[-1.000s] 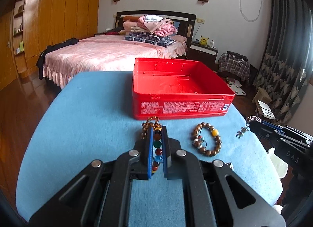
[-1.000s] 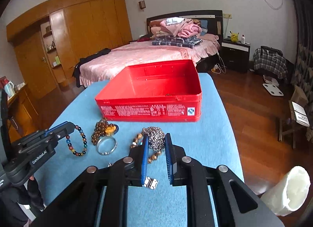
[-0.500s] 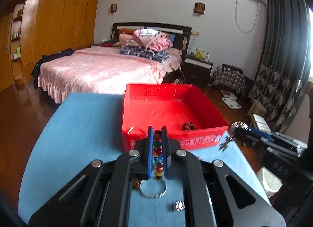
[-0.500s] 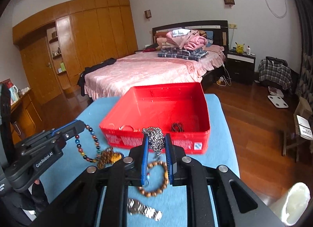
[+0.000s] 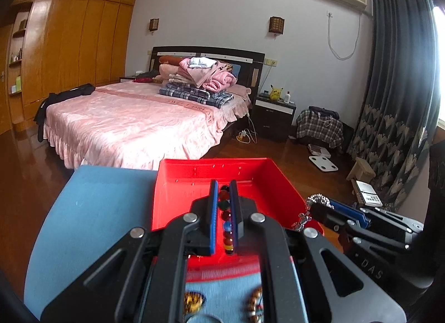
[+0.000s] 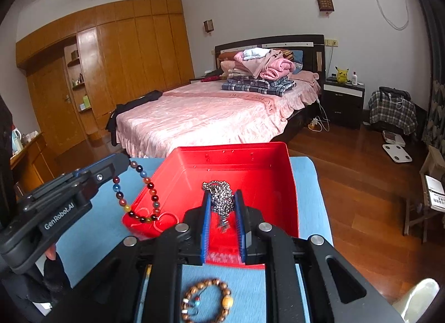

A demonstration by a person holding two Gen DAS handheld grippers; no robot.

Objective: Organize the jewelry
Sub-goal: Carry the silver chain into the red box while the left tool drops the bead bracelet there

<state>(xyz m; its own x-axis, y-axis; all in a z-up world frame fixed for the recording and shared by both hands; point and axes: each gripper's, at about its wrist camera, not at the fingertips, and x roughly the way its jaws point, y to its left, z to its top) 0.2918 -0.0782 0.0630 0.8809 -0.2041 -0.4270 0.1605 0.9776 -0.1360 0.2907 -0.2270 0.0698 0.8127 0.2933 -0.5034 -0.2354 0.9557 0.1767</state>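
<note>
the blue-covered table point(image 6: 308, 184) carries the red tin box point(image 6: 289, 184), open-topped, its long sides running away from both cameras toward the bed. both loads hang over its near half, so the coming move looks like a straight release downward. the left gripper point(image 5: 223, 188) is nearly closed on a multicoloured bead bracelet point(image 6: 139, 198), whose loop dangles across the box's near left corner, part inside the rim and part outside. the right gripper point(image 6: 221, 198) is pinched on a bunched silver chain necklace point(image 6: 219, 198), hanging well inside the walls, so it seems better placed to drop. a thin ring-shaped piece point(image 6: 167, 218) lies in the box. a wooden bead bracelet point(image 6: 207, 302) remains on the cloth, nearer the right hand.
</note>
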